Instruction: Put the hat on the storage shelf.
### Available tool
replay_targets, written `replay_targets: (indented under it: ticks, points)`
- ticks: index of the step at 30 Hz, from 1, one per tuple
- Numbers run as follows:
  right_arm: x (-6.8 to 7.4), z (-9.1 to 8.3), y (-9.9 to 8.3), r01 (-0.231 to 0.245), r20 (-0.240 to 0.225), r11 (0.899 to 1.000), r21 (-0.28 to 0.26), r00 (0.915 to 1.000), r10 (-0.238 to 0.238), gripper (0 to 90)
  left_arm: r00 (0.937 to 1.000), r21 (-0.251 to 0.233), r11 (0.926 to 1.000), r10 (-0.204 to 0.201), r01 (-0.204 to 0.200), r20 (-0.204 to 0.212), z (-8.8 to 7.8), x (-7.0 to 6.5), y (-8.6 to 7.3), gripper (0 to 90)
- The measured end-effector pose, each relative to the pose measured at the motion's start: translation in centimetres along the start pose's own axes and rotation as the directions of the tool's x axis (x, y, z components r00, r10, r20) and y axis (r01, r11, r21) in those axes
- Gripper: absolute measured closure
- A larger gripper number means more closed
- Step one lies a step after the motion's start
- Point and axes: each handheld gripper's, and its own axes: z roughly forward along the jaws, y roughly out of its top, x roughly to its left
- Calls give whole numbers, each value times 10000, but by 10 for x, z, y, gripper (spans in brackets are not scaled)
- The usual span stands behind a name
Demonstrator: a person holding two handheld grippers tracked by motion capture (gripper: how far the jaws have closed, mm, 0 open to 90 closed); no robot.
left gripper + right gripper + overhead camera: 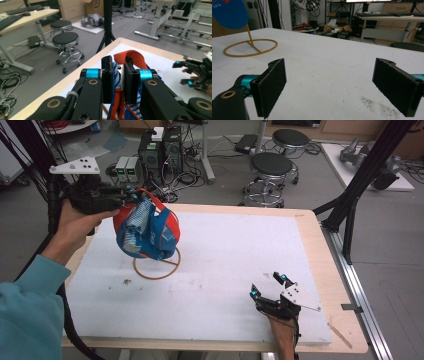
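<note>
Cap (146, 230) above ring stand (156, 269), table (210, 270) left; right gripper (270, 287) near right.

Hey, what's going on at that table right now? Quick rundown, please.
Left gripper shut on red-and-blue cap, held above the yellow ring stand. Right gripper open, resting low on the white board. Nothing in the way.

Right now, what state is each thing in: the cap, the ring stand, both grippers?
Blue and orange cap: lifted off the table, hanging from the left gripper's jaws by its strap end.
Yellow ring stand: on the white board under the cap; whether the cap touches its stem is unclear.
Left gripper: jaws shut on the cap, held up.
Right gripper: jaws open, nothing between them, low over the white board.
</note>
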Motion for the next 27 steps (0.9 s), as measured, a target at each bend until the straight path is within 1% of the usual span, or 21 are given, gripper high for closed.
replay_targets:
  ticks: [2, 3, 8, 10, 16, 19, 27]
  points:
    - [0, 0, 0, 17, -15, 10000, -2, 10000, -17, 108, 9999, -2, 10000, -51, 51, -86, 1, 5, 1, 799]
    - [0, 0, 0, 27, -16, 10000, -6, 10000, -27, 108, 9999, -13, 10000, -95, 95, -46, 1, 8, 2, 798]
    - [1, 0, 0, -42, -30, 10000, 31, 10000, 42, 109, 9999, 107, 9999, -69, 70, -124, 4, 15, 5, 798]
    - [1, 0, 0, -41, -35, 10000, 49, 10000, 42, 109, 9998, 88, 9999, -140, 142, -163, 6, 17, 6, 798]
    - [1, 0, 0, -27, -65, 10000, 55, 10000, 27, 108, 9997, 219, 9997, -106, 111, -235, 16, 26, 10, 798]
    - [0, 0, 0, 26, -102, 10000, 39, 9999, -26, 109, 9993, 391, 9991, -148, 161, -349, 22, 32, 9, 798]
    - [1, 0, 0, 77, -135, 10000, 46, 9999, -76, 109, 9978, 532, 9978, -368, 397, -553, 33, 48, 2, 798]
